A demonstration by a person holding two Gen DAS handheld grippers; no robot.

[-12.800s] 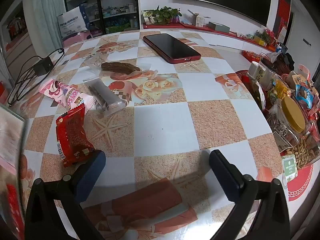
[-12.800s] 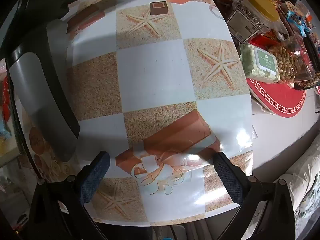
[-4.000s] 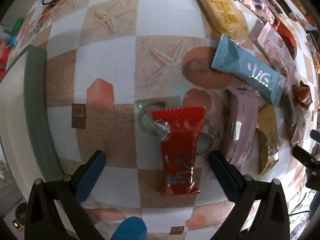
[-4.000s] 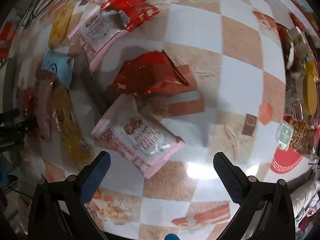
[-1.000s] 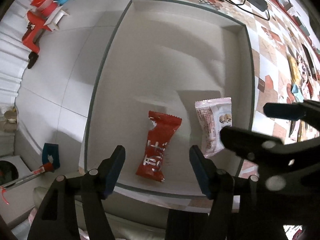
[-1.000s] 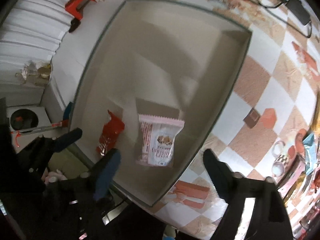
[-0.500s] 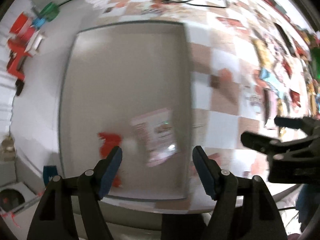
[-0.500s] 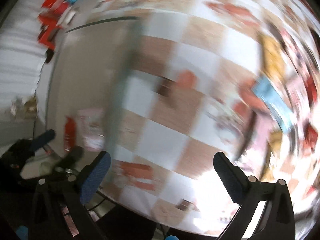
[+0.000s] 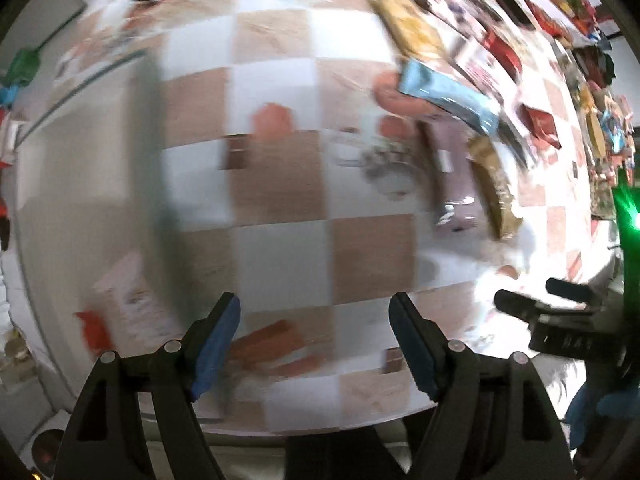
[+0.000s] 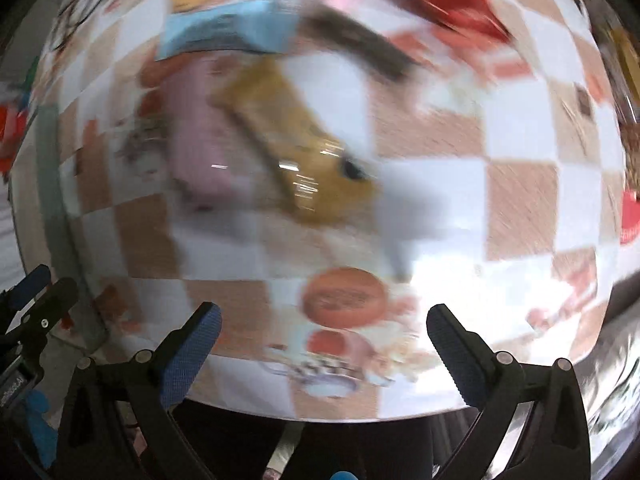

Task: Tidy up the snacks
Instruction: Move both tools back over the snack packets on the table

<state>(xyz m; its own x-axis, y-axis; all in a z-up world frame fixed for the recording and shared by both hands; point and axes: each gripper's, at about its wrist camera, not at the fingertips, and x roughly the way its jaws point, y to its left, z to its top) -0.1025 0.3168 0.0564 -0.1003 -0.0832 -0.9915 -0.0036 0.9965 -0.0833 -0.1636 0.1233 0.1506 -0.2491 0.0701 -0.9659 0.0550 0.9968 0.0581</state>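
Note:
Both views are blurred by motion. My left gripper (image 9: 314,340) hangs over the checkered table; its jaws are opening with nothing between them. At its lower left the grey tray (image 9: 80,184) holds a pink-white packet (image 9: 128,296) and a red packet (image 9: 94,330). My right gripper (image 10: 322,344) is open wide and empty, just below a golden packet (image 10: 288,140) and a mauve packet (image 10: 196,148). Farther off lie a blue packet (image 10: 228,28), a dark brown stick (image 10: 360,44) and a red packet (image 10: 452,0). In the left wrist view the mauve packet (image 9: 452,176) and golden packet (image 9: 496,188) lie at the right.
The tray's green rim (image 10: 52,184) runs down the left of the right wrist view. More snacks crowd the table's far right edge (image 9: 600,120). The right gripper's body (image 9: 560,312) shows at the lower right of the left wrist view. The table's near edge (image 10: 320,412) is close below.
Both grippers have swung away from the tray and out over the table towards the loose snacks. The red and pink-white packets stay in the tray. The right jaws have spread wider.

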